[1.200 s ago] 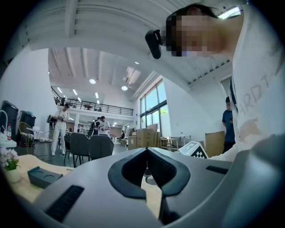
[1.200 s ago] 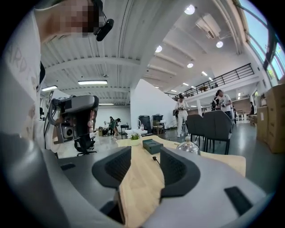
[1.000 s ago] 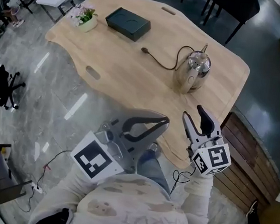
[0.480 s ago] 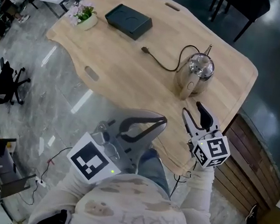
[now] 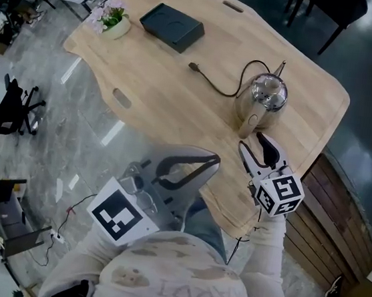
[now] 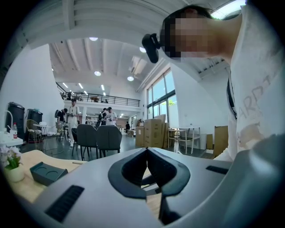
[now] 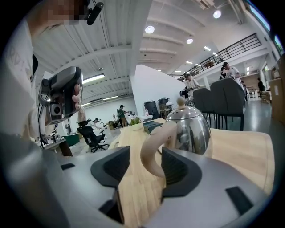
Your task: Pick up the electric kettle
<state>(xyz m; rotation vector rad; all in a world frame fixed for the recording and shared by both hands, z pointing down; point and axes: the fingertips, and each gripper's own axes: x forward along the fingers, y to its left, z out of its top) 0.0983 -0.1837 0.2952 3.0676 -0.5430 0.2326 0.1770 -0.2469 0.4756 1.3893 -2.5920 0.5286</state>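
Wooden table [image 5: 160, 81]: shiny steel kettle [image 5: 268, 93], cream handle [image 5: 248, 125].

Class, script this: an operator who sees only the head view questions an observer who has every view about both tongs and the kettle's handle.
Operator: Have the right tongs reached the kettle handle?
Observer: In the right gripper view the handle stands in the open gap, off-centre towards that view's right and not gripped. The jaws have just been opening.
Operator: And the left tongs?
Observer: In the left gripper view their tips are together, with nothing between them.
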